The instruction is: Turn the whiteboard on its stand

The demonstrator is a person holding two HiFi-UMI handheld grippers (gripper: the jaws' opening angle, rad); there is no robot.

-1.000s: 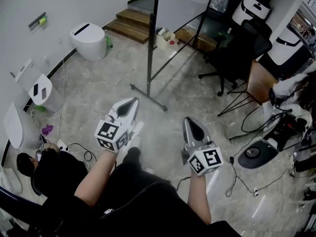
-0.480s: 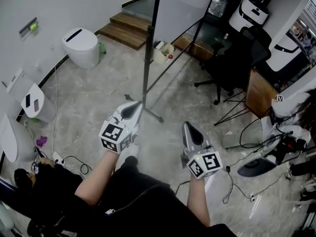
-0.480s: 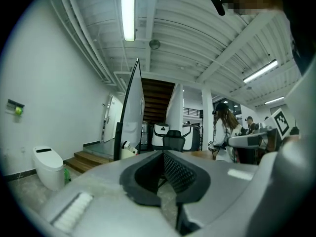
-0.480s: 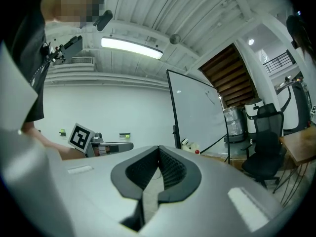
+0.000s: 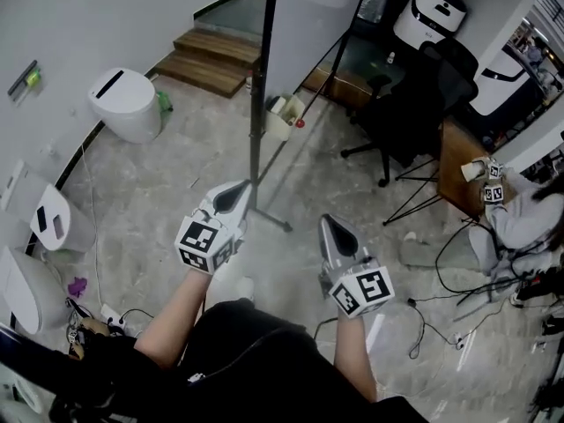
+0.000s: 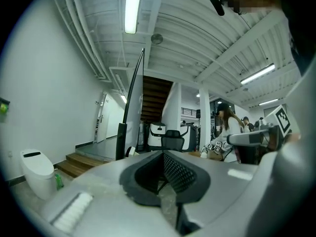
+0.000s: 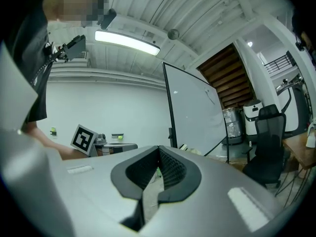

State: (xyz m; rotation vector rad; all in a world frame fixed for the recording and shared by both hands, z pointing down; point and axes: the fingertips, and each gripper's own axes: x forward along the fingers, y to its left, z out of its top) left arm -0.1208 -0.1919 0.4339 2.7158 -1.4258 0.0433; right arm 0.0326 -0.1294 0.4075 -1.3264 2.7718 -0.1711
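Note:
The whiteboard [image 5: 310,16] stands ahead of me on a black stand, its upright post [image 5: 261,77] running down to a floor foot [image 5: 269,216]. In the right gripper view the whiteboard [image 7: 195,112] shows its white face; in the left gripper view the whiteboard [image 6: 129,107] appears edge-on. My left gripper [image 5: 236,189] is shut and holds nothing, its tip close to the post in the picture but apart from it. My right gripper [image 5: 330,224] is shut too, with nothing in it, to the right of the foot. Jaws meet in both gripper views: left gripper [image 6: 162,154], right gripper [image 7: 158,149].
A white toilet [image 5: 123,104] stands at the left wall, wooden steps [image 5: 216,51] behind it. A small bin [image 5: 282,117] sits beside the stand. A black office chair [image 5: 405,104] and a folding stand [image 5: 423,188] are to the right. Cables [image 5: 441,302] trail over the floor.
The view has moved forward toward the whiteboard stand, which now lies closer to the left gripper's tip. Both grippers stay shut and keep their spacing.

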